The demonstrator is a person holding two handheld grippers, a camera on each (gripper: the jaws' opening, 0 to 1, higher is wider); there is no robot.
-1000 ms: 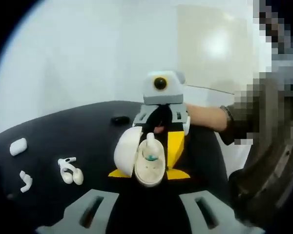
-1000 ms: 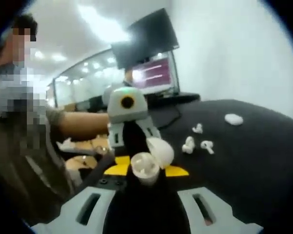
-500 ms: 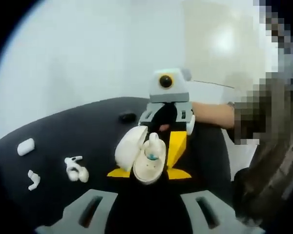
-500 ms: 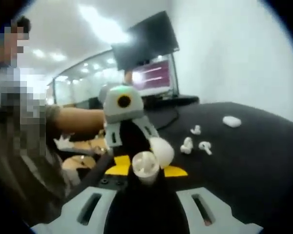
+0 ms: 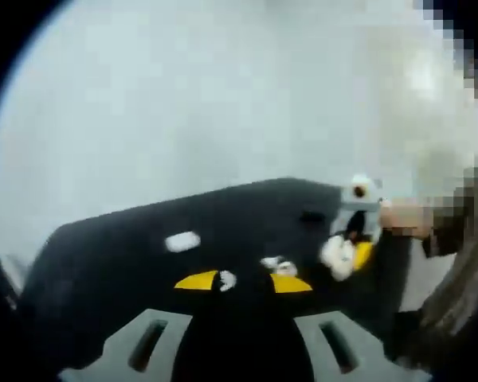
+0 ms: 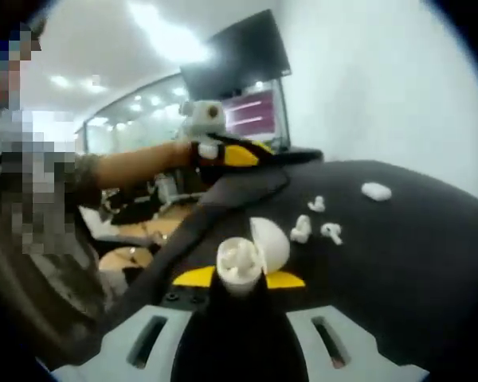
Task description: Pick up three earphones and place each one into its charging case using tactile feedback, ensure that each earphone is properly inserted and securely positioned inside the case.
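Since the earlier frames the left gripper (image 6: 223,153) has pulled well away from the charging case (image 6: 251,256), jaws parted and empty. Case, lid open with white earphones inside, sits pinched between the right gripper (image 6: 239,280) jaws above the black table (image 6: 398,255). Beyond the case lie loose earphones (image 6: 301,229), then a closed white case (image 6: 376,191) farther off. Left gripper view is blurred.
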